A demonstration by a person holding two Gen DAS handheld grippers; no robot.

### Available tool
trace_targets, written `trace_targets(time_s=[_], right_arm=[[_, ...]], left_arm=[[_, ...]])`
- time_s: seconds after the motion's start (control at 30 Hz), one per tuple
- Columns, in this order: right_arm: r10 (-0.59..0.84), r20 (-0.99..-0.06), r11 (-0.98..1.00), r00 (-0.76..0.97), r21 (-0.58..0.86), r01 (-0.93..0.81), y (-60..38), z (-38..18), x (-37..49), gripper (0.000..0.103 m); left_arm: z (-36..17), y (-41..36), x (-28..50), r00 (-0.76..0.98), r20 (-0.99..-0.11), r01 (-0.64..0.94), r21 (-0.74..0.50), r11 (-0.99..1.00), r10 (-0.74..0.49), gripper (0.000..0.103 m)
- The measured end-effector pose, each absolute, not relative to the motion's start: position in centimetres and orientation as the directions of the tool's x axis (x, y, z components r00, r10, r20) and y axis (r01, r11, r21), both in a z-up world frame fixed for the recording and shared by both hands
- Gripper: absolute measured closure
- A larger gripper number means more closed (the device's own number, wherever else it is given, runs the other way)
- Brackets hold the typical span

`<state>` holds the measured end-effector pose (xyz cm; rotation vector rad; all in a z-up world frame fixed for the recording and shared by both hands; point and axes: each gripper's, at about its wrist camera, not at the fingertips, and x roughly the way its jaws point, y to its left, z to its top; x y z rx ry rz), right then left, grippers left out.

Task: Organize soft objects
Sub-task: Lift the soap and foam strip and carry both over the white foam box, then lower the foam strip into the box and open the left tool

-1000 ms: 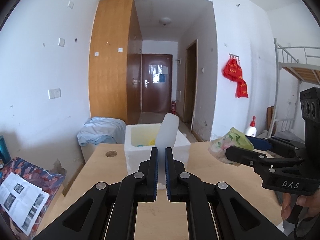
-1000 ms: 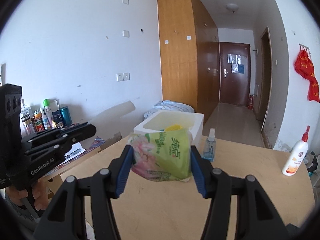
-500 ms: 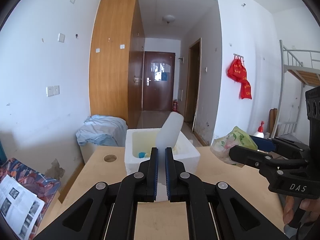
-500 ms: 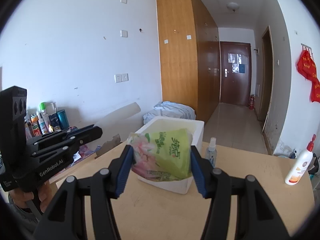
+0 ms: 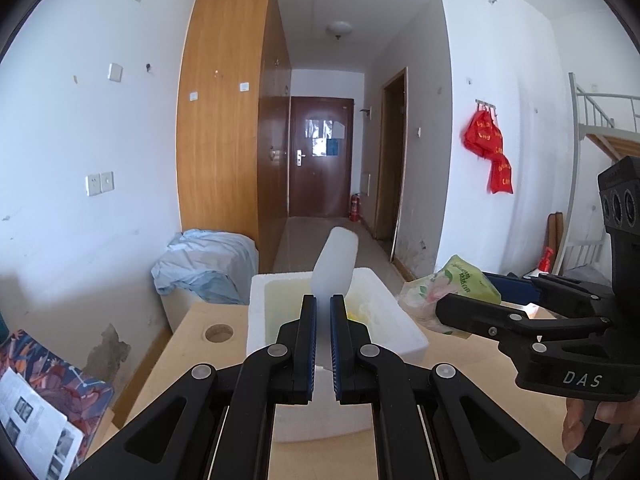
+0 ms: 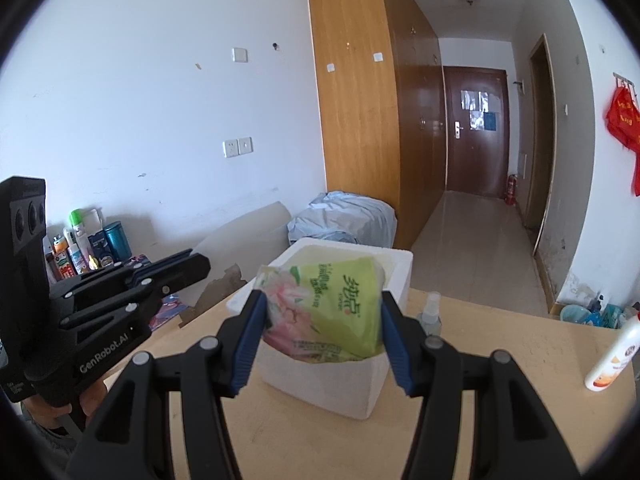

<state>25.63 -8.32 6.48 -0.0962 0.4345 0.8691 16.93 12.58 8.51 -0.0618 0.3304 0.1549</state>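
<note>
My left gripper point(image 5: 323, 312) is shut on a flat white foam lid point(image 5: 335, 264) and holds it upright over the open white foam box point(image 5: 404, 344). My right gripper point(image 6: 322, 312) is shut on a green and pink tissue pack point(image 6: 326, 312) and holds it just in front of and above the box point(image 6: 340, 388). In the left wrist view the tissue pack point(image 5: 452, 288) hangs at the box's right side, in the right gripper point(image 5: 440, 308). Yellow items lie inside the box point(image 5: 354, 314). The left gripper point(image 6: 200, 266) also shows at the left of the right wrist view.
The box stands on a wooden table point(image 6: 500, 400) with a round cable hole point(image 5: 218, 333). A small spray bottle point(image 6: 430, 312) and a white pump bottle point(image 6: 612, 364) stand at the right. Bottles and cans point(image 6: 86, 244) crowd the left. A covered bundle point(image 5: 208, 264) sits behind the table.
Both grippers have moved forward towards the foam box, which now looks larger and closer. The tissue pack has come up to the box's near edge. Both grips are unchanged.
</note>
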Motion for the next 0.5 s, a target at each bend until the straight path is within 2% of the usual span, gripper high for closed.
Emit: trace_targets(time_s=[0.5], right_arm=[[0.696,-0.446,0.648,0.562,0.053,-0.760,-4.9,6.0,30.0,0.043]], left_arm=[[7.8,15.1,23.6,0.915,-0.379,-0.163,-0.030,0.986,0.140,0.096]])
